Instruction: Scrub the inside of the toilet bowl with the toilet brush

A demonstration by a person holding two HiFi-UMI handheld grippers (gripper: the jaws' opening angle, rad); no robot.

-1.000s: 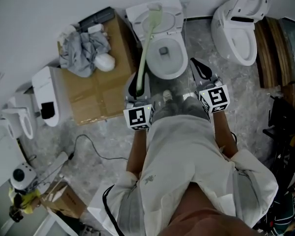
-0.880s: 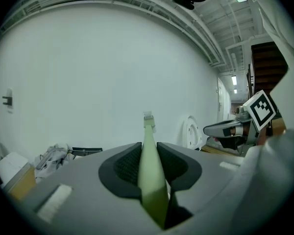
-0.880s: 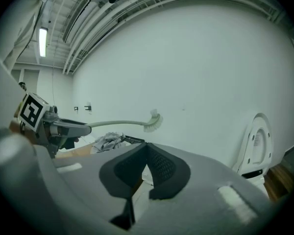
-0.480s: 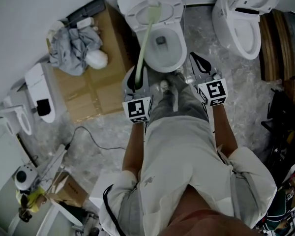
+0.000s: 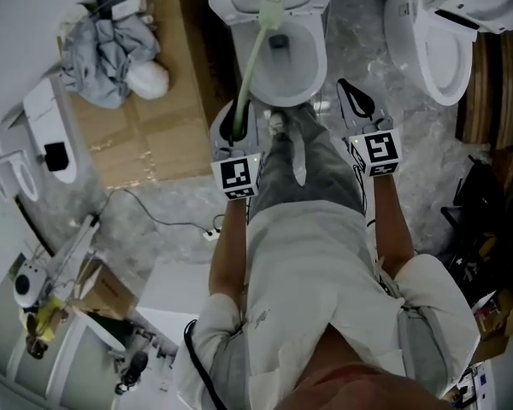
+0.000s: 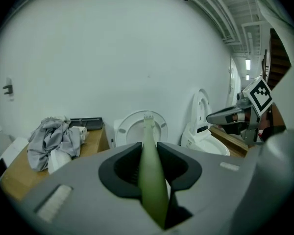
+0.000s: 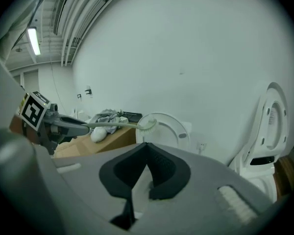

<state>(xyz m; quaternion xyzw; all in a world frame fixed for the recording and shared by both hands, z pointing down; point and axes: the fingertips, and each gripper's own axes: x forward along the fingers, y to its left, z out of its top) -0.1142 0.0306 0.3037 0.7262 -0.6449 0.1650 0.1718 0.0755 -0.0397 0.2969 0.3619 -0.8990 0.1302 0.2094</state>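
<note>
My left gripper (image 5: 237,128) is shut on the handle of a pale green toilet brush (image 5: 251,67). The brush head (image 5: 269,11) hangs in the air over the back of the white toilet bowl (image 5: 312,67). In the left gripper view the handle (image 6: 151,175) runs out between the jaws toward the raised lid (image 6: 130,131). The right gripper view shows the brush head (image 7: 148,125) in front of that lid (image 7: 171,131). My right gripper (image 5: 352,101) is shut on nothing, to the right of the bowl's front.
A second toilet (image 5: 445,41) stands at the right, beside wooden boards (image 5: 487,84). Left of the bowl is a cardboard box (image 5: 145,135) with a grey cloth (image 5: 103,45) on it. A cable (image 5: 154,216) lies on the floor.
The person has stepped toward the toilet, so the bowl now lies closer under both grippers. The brush stays clamped in the left gripper, its head over the bowl's back.
</note>
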